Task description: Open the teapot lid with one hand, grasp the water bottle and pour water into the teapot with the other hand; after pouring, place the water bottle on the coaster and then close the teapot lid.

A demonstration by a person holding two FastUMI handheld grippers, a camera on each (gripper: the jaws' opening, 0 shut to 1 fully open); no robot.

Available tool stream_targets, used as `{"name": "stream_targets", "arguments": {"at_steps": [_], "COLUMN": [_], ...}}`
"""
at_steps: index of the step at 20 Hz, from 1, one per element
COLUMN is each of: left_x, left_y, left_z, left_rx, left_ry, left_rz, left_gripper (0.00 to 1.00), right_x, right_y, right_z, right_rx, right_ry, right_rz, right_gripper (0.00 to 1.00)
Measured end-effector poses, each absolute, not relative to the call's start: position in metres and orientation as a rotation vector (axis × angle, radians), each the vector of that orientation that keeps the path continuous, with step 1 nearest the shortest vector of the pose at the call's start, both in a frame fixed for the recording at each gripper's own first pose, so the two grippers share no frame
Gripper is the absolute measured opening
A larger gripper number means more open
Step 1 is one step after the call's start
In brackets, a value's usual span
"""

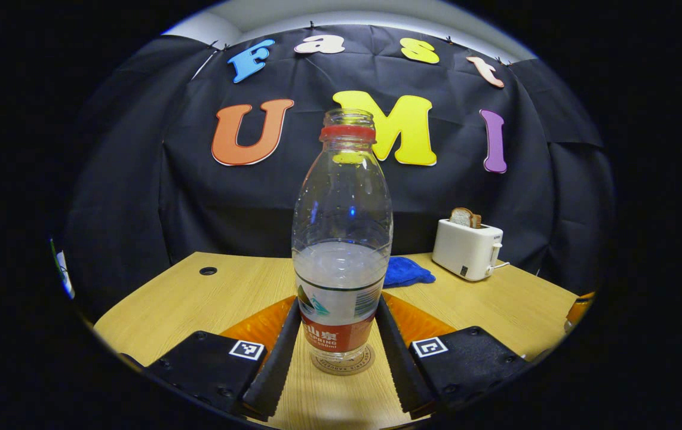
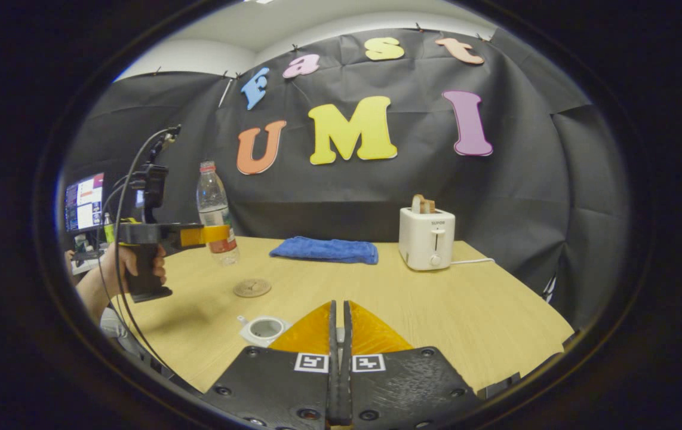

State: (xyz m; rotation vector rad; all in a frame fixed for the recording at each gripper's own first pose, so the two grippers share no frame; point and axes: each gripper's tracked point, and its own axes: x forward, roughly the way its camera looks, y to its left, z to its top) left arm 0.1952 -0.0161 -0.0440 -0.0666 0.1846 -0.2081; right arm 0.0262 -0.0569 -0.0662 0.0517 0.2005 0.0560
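Left gripper view: left gripper (image 1: 337, 352) clamps the water bottle (image 1: 342, 239) low on its label, one finger pressed to each side, jaws spread about bottle-wide. Bottle upright, cap off, red neck ring, roughly half full. Coaster (image 1: 342, 362) shows just under the bottle base; cannot tell from here whether they touch. Right of the bottle on the wooden table (image 1: 496, 304): blue cloth (image 1: 406, 272), then a white toaster (image 1: 469, 248) with a slice of bread in the slot.

Right gripper view, left to right: a monitor (image 2: 84, 202) at the far left edge. A hand (image 2: 132, 266) holds the left gripper's handle, cable looping up from it; that gripper's fingers (image 2: 212, 234) wrap the water bottle (image 2: 215, 206). Here the bottle hangs above the table (image 2: 484, 310), clear of the surface. The coaster (image 2: 252, 288) lies bare on the table, below and slightly right of the bottle, apart from it. Nearer the camera, the teapot (image 2: 264, 329), white, lid off, open mouth visible, sits just left of the right gripper (image 2: 339, 322). Right gripper fingers are pinched together, almost no gap; something small may be nipped between them but cannot tell what. Blue cloth (image 2: 326, 249) mid-table at the back, toaster (image 2: 426, 237) to its right, cord trailing right.
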Motion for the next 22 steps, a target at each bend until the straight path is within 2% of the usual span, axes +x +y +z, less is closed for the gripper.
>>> {"name": "stream_targets", "arguments": {"at_steps": [8,14,22], "left_x": [0.223,0.224,0.221], "left_y": [-0.026,-0.029,-0.034], "left_z": [-0.098,-0.108,-0.127], "left_rx": [-0.078,-0.052,-0.065], "left_ry": [0.295,0.305,0.358], "left_rz": [-0.214,-0.226,-0.229], "left_gripper": [0.75,0.75,0.82], "right_x": [0.036,0.036,0.035], "right_y": [-0.066,-0.06,-0.061], "right_z": [-0.084,-0.088,-0.087], "right_rx": [0.056,0.047,0.045], "right_ry": [0.241,0.251,0.248], "right_rz": [0.032,0.047,0.045], "right_gripper": [0.0,0.0,0.0]}}
